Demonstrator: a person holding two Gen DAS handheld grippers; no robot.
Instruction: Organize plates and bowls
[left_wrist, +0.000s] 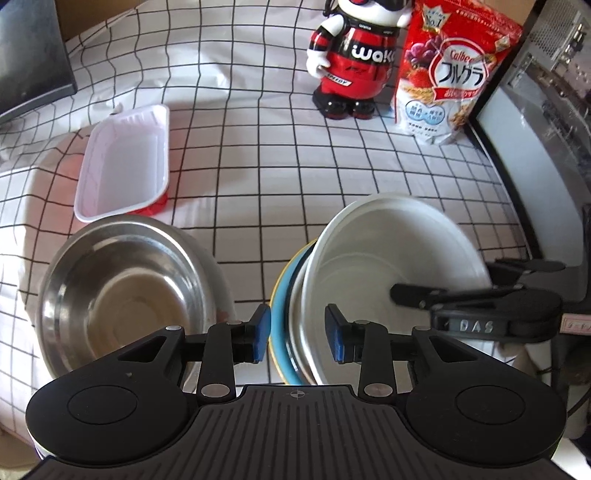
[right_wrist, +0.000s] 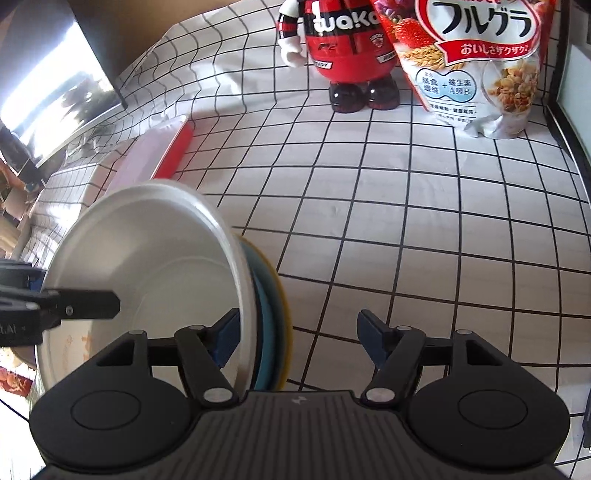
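From your left wrist camera, your left claw is spread, its blue pads either side of the rims of a tilted stack: a white bowl on top, a blue plate and a yellow rim beneath. The pads do not visibly press those rims. Only this view shows the steel bowl just left of the stack and the inside of the white-and-red tray behind it. Your right claw reaches in from the right over the white bowl.

From your right wrist camera, that claw is released wide; its left pad lies inside the white bowl, the right pad hangs over the checked surface. The mascot figure and cereal bag stand behind.
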